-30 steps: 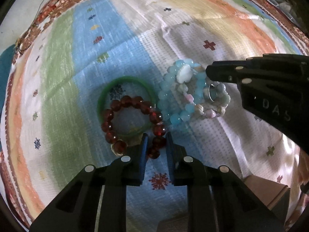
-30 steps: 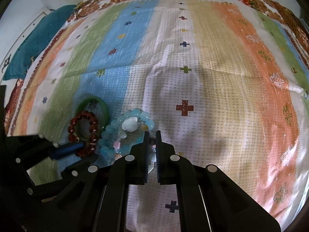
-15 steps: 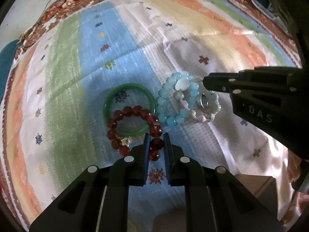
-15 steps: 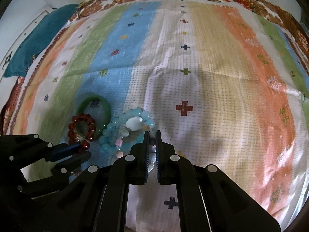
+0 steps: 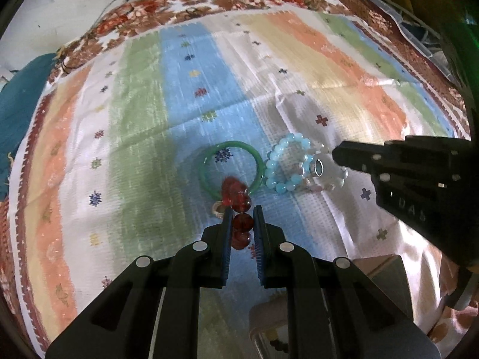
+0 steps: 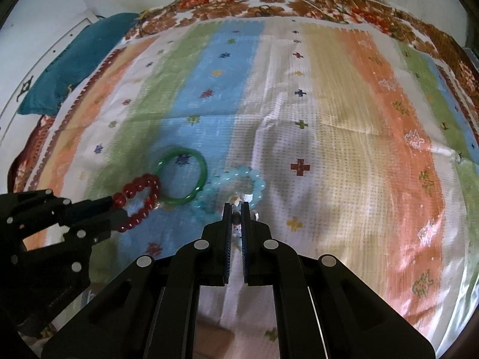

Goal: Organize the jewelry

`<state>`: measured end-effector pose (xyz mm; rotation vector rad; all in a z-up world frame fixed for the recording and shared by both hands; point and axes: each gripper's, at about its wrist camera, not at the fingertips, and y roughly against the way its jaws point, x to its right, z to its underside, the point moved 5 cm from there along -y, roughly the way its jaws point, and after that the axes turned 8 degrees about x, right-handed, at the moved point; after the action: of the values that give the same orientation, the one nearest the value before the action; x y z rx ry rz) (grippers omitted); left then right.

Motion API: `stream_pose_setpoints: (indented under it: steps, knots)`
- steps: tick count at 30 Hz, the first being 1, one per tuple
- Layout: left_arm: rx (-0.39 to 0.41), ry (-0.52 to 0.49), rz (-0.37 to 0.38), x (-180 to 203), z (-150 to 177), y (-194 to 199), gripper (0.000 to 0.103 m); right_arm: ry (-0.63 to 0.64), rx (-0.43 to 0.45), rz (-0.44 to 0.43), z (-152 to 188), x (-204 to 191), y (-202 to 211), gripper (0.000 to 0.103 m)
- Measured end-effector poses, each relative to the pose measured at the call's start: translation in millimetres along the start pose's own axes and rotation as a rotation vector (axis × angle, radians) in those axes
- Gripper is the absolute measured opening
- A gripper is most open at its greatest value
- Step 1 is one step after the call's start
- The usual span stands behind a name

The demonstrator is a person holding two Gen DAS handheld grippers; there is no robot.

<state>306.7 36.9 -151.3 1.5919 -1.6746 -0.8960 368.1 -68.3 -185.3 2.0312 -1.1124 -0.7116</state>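
Left wrist view: the left claw (image 5: 242, 220) is clamped on the red bracelet (image 5: 238, 202), two of its dark glossy beads pinched between the blue-lined fingers (image 5: 226, 233). That bracelet hangs lifted off the cloth (image 5: 143, 137), bunched and blurred above the claw tips, with a small pale metal charm at its left. From the right wrist view it reads more clearly as an open loop of round translucent red beads (image 6: 140, 200) jutting from the left claw (image 6: 115, 205).

The green bangle (image 5: 232, 166) lies flat on the blue stripe, a smooth, plain ring, partly behind the red beads. Just to its right lies the blue bracelet (image 5: 286, 164), made of milky pale-blue round beads, tangled with a paler strand whose beads are too smeared to sort out.

The right claw (image 6: 236, 214) is closed narrow on something small and pale between its pads; in its own view the thing is mostly hidden by the fingers and I cannot tell its shape. In the left view a silver ring (image 5: 318, 167) shows just off the tip of the right claw (image 5: 338, 154), over the pale strand; whether it is gripped is unclear.

The cloth is woven, creased, striped in green, blue, white, tan and orange with small cross motifs and a brown floral border. A teal cushion (image 6: 74, 62) sits at the far left edge.
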Motion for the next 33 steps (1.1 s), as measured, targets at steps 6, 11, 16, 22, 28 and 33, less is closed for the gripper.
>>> stream_pose_setpoints:
  steps: [6, 11, 16, 22, 28, 33]
  knots:
    - [0.026, -0.023, -0.005, 9.0, 0.6, 17.0, 0.013, 0.011, 0.011, -0.004, 3.5, -11.4, 15.7, 0.007]
    - [0.039, -0.016, -0.016, 9.1, 1.8, 26.1, 0.013, 0.028, 0.022, 0.004, 8.1, -17.0, 26.5, 0.003]
    - [0.063, 0.004, -0.023, 6.5, 1.5, 36.8, 0.013, 0.043, 0.039, 0.006, 10.2, -21.6, 37.8, 0.003]
    - [0.056, 0.008, -0.031, 4.3, 6.1, 36.2, 0.013, 0.012, -0.011, -0.005, 17.9, -13.1, 24.9, 0.002]
    - [0.04, 0.014, -0.028, 2.5, 9.7, 30.1, 0.013, -0.013, -0.1, 0.005, 33.1, -0.7, 4.5, 0.003]
    - [0.034, 0.002, -0.019, 7.3, 10.9, 28.7, 0.013, -0.015, -0.144, 0.005, 41.6, 3.5, -7.2, 0.003]
